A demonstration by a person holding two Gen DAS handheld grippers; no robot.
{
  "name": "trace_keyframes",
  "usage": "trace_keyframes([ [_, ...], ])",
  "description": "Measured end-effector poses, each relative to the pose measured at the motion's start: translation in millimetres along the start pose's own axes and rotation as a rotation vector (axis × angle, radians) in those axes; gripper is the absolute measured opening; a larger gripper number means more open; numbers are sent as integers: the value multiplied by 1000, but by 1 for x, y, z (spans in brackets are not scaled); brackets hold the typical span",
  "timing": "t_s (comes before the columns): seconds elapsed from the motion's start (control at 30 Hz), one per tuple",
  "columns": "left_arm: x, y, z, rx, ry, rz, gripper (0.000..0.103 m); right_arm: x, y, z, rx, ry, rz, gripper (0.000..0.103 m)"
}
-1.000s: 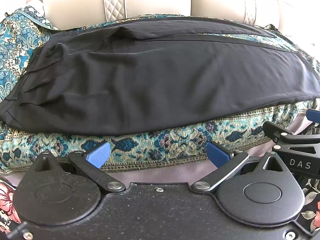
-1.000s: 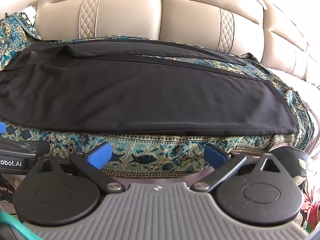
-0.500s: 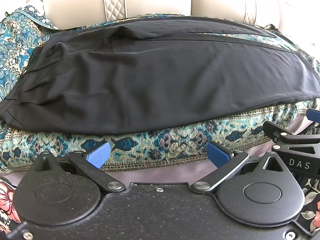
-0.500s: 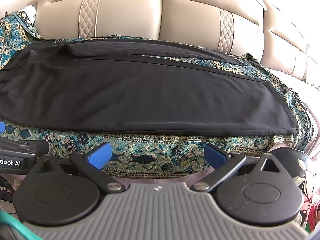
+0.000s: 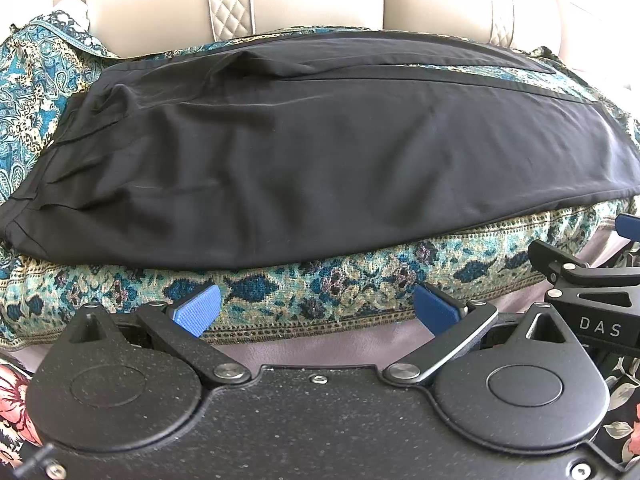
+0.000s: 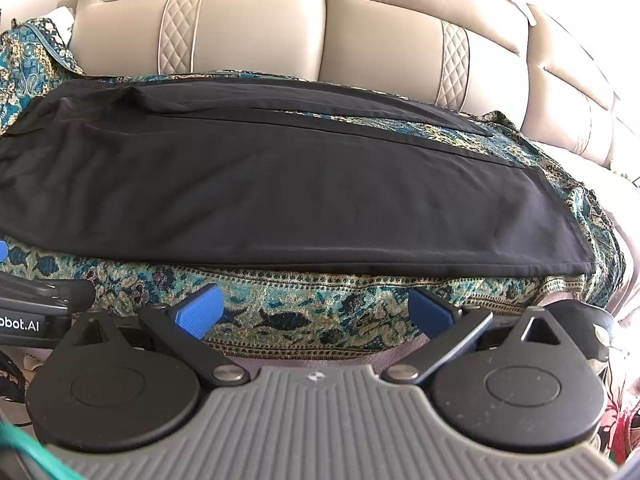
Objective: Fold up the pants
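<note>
Black pants (image 5: 312,152) lie spread lengthwise on a sofa seat, waistband at the left, leg hems at the right (image 6: 560,220). One leg lies near me; the other shows as a narrow strip behind it (image 6: 320,100). My left gripper (image 5: 316,310) is open, its blue pads held low before the seat's front edge, a little short of the pants' near edge and touching nothing. My right gripper (image 6: 316,312) is open too, at the same height further right, with nothing between its fingers.
A teal patterned throw (image 5: 320,284) covers the seat under the pants and hangs over the front edge (image 6: 312,308). Beige sofa backrests (image 6: 360,40) rise behind. The right gripper's side (image 5: 592,296) shows at the left view's right edge. Floral fabric (image 5: 12,392) lies low at the left.
Both grippers have drifted only slightly; the pants sit a touch lower in the right wrist view. Jaws stay open, cloth untouched.
</note>
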State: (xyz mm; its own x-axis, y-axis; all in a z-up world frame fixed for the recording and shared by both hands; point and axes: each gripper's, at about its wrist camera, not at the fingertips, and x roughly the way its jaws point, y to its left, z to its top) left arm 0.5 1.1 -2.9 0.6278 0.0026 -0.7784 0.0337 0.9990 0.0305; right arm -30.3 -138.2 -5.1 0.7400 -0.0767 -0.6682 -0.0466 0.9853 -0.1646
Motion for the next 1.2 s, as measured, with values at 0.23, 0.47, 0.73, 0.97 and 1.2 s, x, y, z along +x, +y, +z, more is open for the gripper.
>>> trace_keyframes([
  [0.23, 1, 0, 0, 0, 3, 2, 103, 0, 1, 0, -1, 2, -2, 103],
  [0.47, 2, 1, 0, 0, 5, 4, 103, 1, 1, 0, -1, 5, -3, 103],
  [0.73, 5, 1, -2, -3, 12, 11, 103, 2, 1, -1, -1, 7, -3, 103],
  [0.97, 5, 1, 0, -7, 17, 18, 103, 7, 2, -3, -5, 15, 5, 103],
  [1.2, 13, 8, 3, -24, 15, 36, 103, 29, -4, -5, 67, 56, 51, 103],
])
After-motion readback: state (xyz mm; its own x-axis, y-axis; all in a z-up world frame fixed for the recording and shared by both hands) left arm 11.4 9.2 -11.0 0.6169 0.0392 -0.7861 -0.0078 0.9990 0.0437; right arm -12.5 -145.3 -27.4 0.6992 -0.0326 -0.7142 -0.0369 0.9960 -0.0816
